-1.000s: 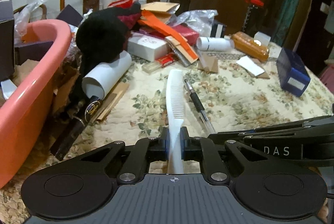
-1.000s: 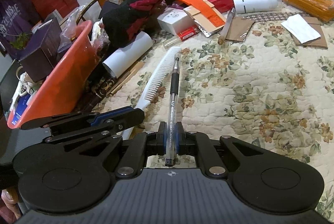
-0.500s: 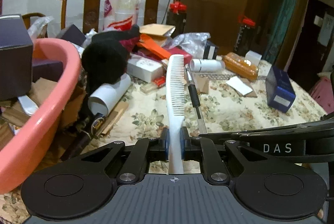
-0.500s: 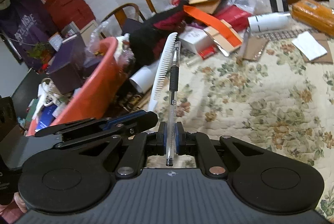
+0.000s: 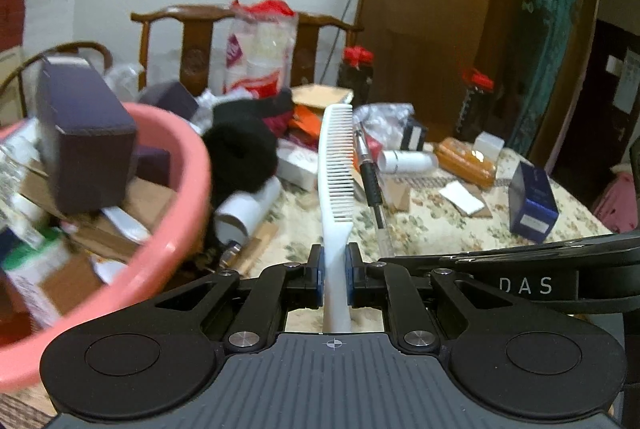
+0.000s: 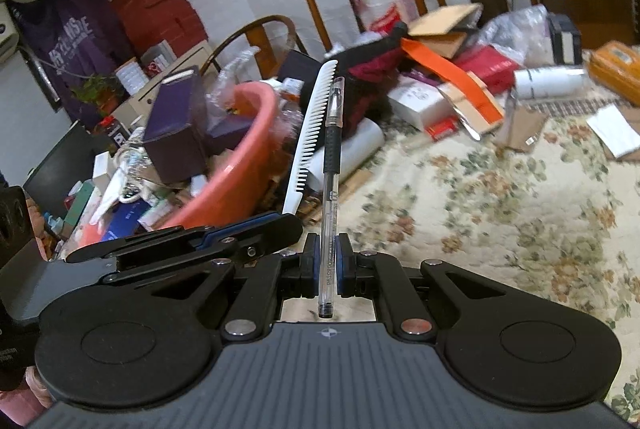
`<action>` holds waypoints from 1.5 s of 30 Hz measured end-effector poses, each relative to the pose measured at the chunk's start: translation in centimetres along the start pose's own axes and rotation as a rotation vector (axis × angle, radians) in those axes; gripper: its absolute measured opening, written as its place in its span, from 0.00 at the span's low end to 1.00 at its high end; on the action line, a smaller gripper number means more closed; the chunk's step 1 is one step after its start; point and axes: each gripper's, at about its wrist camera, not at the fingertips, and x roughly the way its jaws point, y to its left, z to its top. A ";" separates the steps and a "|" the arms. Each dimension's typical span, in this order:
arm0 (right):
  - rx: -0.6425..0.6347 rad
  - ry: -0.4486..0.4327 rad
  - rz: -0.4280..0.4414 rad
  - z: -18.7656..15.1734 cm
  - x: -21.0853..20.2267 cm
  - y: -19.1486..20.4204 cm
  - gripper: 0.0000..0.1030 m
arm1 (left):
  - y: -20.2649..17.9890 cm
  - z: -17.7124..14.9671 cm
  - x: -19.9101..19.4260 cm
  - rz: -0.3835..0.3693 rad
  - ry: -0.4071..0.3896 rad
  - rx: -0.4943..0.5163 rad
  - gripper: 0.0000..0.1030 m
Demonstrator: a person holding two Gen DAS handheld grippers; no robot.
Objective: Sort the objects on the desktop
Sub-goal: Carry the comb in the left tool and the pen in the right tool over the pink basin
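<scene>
The one white plastic comb [image 5: 335, 189] sits clamped by its handle between the two fingers of the left gripper [image 5: 335, 271], which are closed nearly all the way onto it. It juts straight out ahead of the fingertips, its teeth facing the right gripper's side, lifted clear of the table. The one clear-barrelled pen with a black rubber grip [image 6: 330, 165] is pinched the same way between the two fingers of the right gripper [image 6: 328, 265], almost fully closed on its barrel, and it also points forward off the fingertips. Comb and pen run side by side, close together.

To the left of both pairs of fingers stands a single pink plastic basin [image 5: 176, 229], piled with boxes, among them a dark purple carton [image 5: 86, 133]. Beyond the fingertips, on the floral quilted tablecloth [image 6: 500, 213], lie a white cardboard tube [image 5: 250, 207] against a black fluffy cloth [image 5: 240, 153], a blue box [image 5: 534, 203] off to the right, and an orange packet [image 5: 464, 161]. Two wooden chairs [image 5: 176, 25] stand behind the table.
</scene>
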 end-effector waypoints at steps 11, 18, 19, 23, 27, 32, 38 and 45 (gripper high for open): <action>-0.161 -0.059 0.070 4.5 0.6 8.8 0.09 | 5.2 4.1 -6.7 0.158 -0.146 -0.023 0.05; -0.225 -0.036 0.126 6.6 4.6 14.1 0.09 | 10.0 5.1 -8.3 0.317 -0.169 -0.031 0.05; -0.234 -0.029 0.127 6.7 5.4 14.7 0.09 | 10.6 5.0 -8.1 0.341 -0.166 -0.029 0.05; -0.254 0.002 0.121 6.4 7.8 16.0 0.09 | 12.8 4.3 -7.2 0.387 -0.141 -0.045 0.05; -0.280 0.033 0.103 5.6 9.3 16.6 0.09 | 14.1 3.4 -6.1 0.429 -0.119 -0.049 0.05; -0.287 0.055 0.093 5.1 10.7 17.1 0.09 | 14.4 2.8 -5.8 0.472 -0.125 -0.033 0.06; -0.295 0.068 0.086 4.8 11.7 17.4 0.09 | 15.0 2.5 -5.4 0.507 -0.125 -0.023 0.07; -0.304 0.053 0.079 4.7 11.9 17.6 0.10 | 15.0 2.1 -5.1 0.527 -0.142 -0.009 0.19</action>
